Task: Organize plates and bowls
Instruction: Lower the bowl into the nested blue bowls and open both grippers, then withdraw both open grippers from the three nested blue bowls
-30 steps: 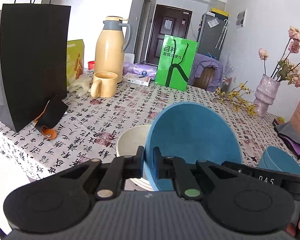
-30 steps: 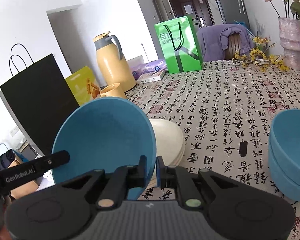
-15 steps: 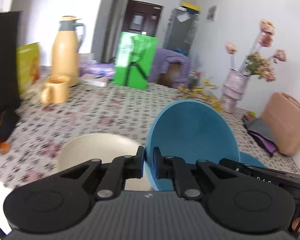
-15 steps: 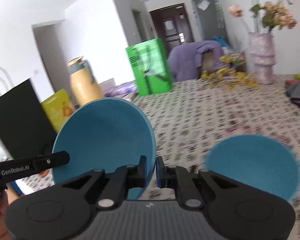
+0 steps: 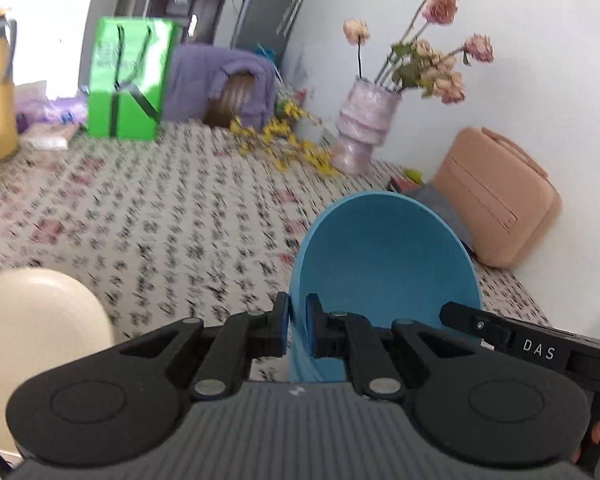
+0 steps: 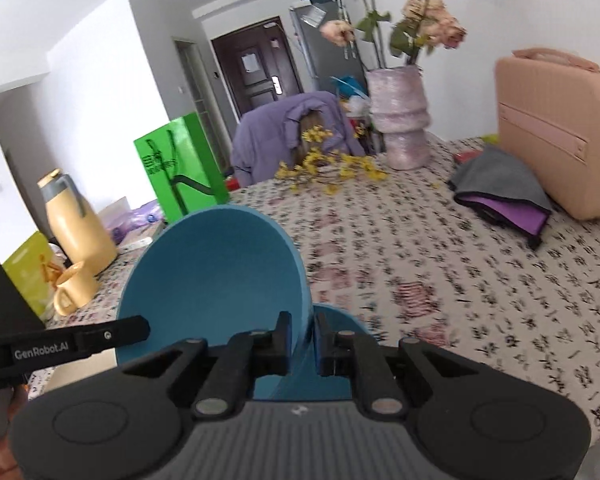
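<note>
1. Left tool pinches the blue bowl's rim.
2. Right tool, jaws opening, grips the opposite rim.
3. The bowl hangs tilted over the desk, above another blue bowl.

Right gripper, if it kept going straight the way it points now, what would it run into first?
The right gripper is clamped on the blue bowl's rim, with another blue bowl just beneath. Straight on, it would probably meet the patterned tablecloth first; depth is unclear.
</note>
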{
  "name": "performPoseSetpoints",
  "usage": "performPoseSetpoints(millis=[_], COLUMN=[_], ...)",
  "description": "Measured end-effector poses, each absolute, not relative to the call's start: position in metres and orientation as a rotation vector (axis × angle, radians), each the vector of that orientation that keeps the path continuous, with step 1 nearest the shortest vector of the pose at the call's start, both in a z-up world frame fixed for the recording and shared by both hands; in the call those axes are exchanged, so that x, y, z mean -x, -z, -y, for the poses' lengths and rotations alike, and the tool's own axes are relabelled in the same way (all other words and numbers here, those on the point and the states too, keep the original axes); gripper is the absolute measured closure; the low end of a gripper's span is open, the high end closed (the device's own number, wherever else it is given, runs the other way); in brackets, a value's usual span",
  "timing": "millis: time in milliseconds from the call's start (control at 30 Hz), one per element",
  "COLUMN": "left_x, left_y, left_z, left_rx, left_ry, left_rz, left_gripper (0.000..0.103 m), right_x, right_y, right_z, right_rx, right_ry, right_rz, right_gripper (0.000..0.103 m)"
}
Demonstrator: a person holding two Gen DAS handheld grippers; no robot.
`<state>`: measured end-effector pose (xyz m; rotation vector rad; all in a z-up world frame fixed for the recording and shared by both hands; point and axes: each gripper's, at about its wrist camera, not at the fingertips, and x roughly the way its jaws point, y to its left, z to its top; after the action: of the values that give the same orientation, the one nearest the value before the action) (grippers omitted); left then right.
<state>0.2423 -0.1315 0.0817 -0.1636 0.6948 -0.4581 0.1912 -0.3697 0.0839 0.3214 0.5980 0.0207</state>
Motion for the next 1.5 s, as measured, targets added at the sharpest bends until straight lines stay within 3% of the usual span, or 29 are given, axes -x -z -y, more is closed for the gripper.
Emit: performPoseSetpoints(millis=[533, 967, 1033, 1100, 1167, 1500], left_x=[-0.249, -0.247, -0.245, -0.24, -0.234, -0.182], left_y=[-0.063, -0.068, -0.069, -0.071, -0.074, -0.075], left_z=[0.138, 0.135, 0.131, 0.127, 0.121, 0.078], left_rx=[0.213, 0.188, 0.189, 0.185, 0.173, 0.006], left_ry=[0.512, 0.505, 0.495, 0.478, 0.468, 0.328], left_rz=[-0.828, -0.786, -0.77, -0.745, -0.719, -0.514], left_gripper=[0.09, 0.087, 0.082, 0.067, 0.063, 0.032], right_x=[-0.186, -0.188, -0.188, -0.186, -0.182, -0.163], right_y=[-0.07, -0.07, -0.072, -0.074, -0.077, -0.085], right_z=[0.393, 0.397, 0.396, 0.393, 0.386, 0.33], right_rx=[-0.366, -0.367, -0.366, -0.356, -0.33, -0.228], right_ry=[-0.038, -0.026, -0.026, -0.025, -0.024, -0.11], right_rz=[-0.623, -0.595, -0.588, -0.568, -0.547, -0.464], right_gripper=[0.083, 0.079, 0.078, 0.078, 0.076, 0.049])
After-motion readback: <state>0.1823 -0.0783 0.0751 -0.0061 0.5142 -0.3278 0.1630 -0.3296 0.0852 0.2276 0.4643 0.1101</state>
